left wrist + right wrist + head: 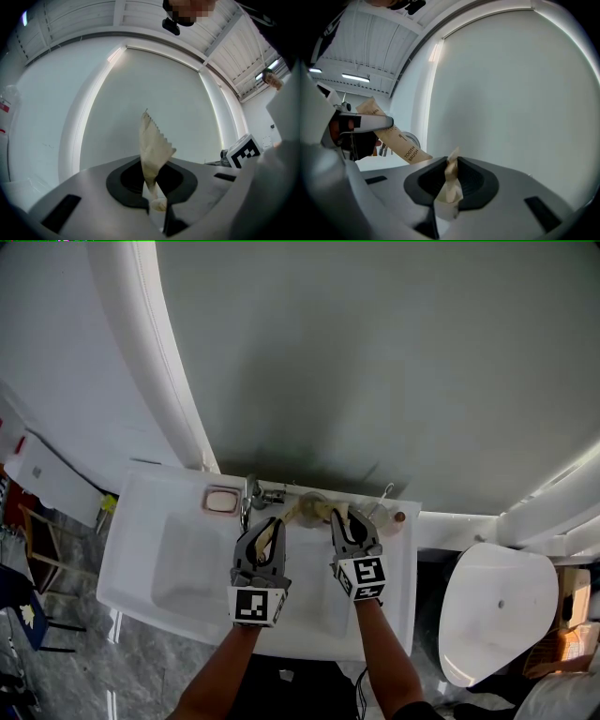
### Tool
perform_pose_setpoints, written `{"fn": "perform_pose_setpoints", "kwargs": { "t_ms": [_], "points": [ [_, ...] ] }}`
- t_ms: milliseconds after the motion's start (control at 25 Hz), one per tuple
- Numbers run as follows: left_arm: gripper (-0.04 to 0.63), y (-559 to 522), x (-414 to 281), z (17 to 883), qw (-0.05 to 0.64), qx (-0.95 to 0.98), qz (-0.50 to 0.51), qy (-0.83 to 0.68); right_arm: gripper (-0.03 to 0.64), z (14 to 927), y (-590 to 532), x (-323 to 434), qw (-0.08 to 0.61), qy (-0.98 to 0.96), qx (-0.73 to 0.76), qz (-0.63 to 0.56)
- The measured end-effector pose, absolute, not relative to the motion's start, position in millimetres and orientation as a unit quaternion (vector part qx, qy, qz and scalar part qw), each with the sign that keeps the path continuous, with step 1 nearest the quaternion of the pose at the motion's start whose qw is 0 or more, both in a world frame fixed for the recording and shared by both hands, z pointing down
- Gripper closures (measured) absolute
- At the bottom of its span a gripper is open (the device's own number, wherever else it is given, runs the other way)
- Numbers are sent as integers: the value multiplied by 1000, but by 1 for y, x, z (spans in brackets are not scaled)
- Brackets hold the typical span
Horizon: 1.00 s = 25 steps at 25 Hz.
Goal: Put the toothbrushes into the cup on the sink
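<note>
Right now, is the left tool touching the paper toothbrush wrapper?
Touching. The left gripper view shows the left tool shut on the paper toothbrush wrapper, its serrated end sticking up between the jaws.

- I read "TOOTH BRUSH" in dark capitals on the long tan paper wrapper (pixel 400 142), at the left of the right gripper view.
- Its smaller print farther up is too small for me to read.

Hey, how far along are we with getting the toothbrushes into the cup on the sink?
Done: nothing visibly; no brush stands out of the pink-rimmed cup at the back edge of the sink. In hand: left gripper and right gripper are both shut on one paper toothbrush packet, held between them above the sink. Left: probably unwrap it, then place the brushes in the cup.
</note>
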<state>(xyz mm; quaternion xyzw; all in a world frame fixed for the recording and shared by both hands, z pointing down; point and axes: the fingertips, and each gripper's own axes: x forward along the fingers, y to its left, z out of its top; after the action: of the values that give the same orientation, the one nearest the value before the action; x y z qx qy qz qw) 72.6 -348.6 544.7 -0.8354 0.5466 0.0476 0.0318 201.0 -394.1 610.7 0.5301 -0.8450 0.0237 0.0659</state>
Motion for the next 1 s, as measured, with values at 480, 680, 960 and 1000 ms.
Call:
{"fn": "perform_pose_setpoints", "kwargs": {
  "t_ms": [480, 680, 960, 1000],
  "points": [
    [545, -362, 85, 556, 26, -842, 33, 538, 456, 583, -391, 209, 29, -839, 544, 5],
    [545, -378, 102, 575, 14, -846, 8, 532, 456, 578, -381, 212, 28, -838, 545, 3],
    [545, -396, 113, 593, 3, -851, -20, 524, 456, 577, -376, 216, 26, -837, 547, 8],
    [545, -399, 116, 596, 2, -851, -24, 524, 456, 578, -375, 218, 26, -836, 548, 9]
  ]
}}
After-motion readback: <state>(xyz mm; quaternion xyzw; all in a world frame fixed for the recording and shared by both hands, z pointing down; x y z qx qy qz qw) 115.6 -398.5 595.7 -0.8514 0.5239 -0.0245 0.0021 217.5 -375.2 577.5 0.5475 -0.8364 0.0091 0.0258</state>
